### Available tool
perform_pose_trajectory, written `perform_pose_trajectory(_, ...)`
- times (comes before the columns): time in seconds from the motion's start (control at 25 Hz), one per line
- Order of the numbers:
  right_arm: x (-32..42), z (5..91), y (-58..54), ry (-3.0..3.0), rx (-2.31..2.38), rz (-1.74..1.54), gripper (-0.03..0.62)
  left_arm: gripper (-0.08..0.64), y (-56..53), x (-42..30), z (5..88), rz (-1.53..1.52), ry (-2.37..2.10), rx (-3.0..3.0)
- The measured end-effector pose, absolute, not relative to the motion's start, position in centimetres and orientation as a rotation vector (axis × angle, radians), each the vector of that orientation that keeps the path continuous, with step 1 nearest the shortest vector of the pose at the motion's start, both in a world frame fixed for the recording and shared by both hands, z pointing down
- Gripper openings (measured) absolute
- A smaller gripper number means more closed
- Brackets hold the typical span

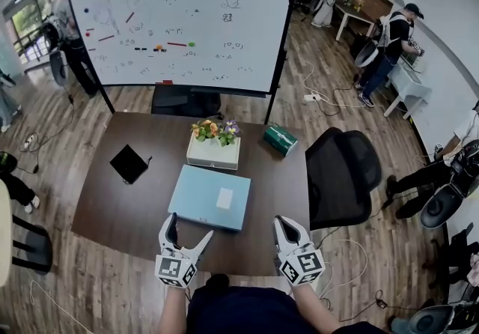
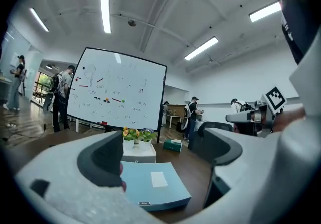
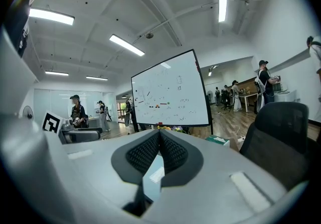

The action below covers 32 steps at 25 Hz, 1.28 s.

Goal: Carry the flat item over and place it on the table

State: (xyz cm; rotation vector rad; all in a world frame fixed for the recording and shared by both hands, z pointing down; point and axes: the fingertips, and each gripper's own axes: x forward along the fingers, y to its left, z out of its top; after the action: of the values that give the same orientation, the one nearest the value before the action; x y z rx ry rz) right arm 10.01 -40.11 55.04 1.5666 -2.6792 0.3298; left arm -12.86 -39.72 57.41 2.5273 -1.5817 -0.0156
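Note:
A flat light-blue folder (image 1: 209, 196) with a white label lies on the dark brown table (image 1: 142, 209), just beyond both grippers. My left gripper (image 1: 188, 228) hovers at the table's near edge with its jaws open and nothing between them. In the left gripper view the folder (image 2: 153, 183) shows low between the open left gripper (image 2: 163, 155) fingers, some way ahead. My right gripper (image 1: 283, 224) is shut and empty, near the folder's right front corner. In the right gripper view its pads (image 3: 173, 152) meet, and a strip of the folder (image 3: 153, 178) shows below them.
A white planter with flowers (image 1: 214, 147) stands behind the folder. A green tissue box (image 1: 280, 138) sits at the back right and a black flat object (image 1: 129, 163) at the left. A black office chair (image 1: 343, 175) stands by the table's right edge, a whiteboard (image 1: 179, 18) behind. People stand around the room.

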Motion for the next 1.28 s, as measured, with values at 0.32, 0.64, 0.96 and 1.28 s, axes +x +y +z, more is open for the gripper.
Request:
perform_pose_trajectory(0.32,10.0,55.3,-40.3,-2.685,1.552,0.325,0.012,-0.002,-38.4,-12.3,55.0,-0.009,-1.635,2.556)
perform_pose_trajectory(0.64,10.1,55.6,-40.5,-2.667,1.545,0.285,0.012,-0.002,-38.1,-12.3,55.1,-0.015,-1.649,2.505)
perform_pose_trajectory(0.96,10.3,56.2,-40.9,-2.629,1.543,0.239,0.011,-0.002,-37.9,-12.6,54.9,-0.003,-1.639,2.492)
perform_pose_trajectory(1.28,9.5,56.2,-41.2,-2.634,1.511,0.201,0.011,-0.002,-37.2,-13.6,54.7,-0.017,-1.681,2.46)
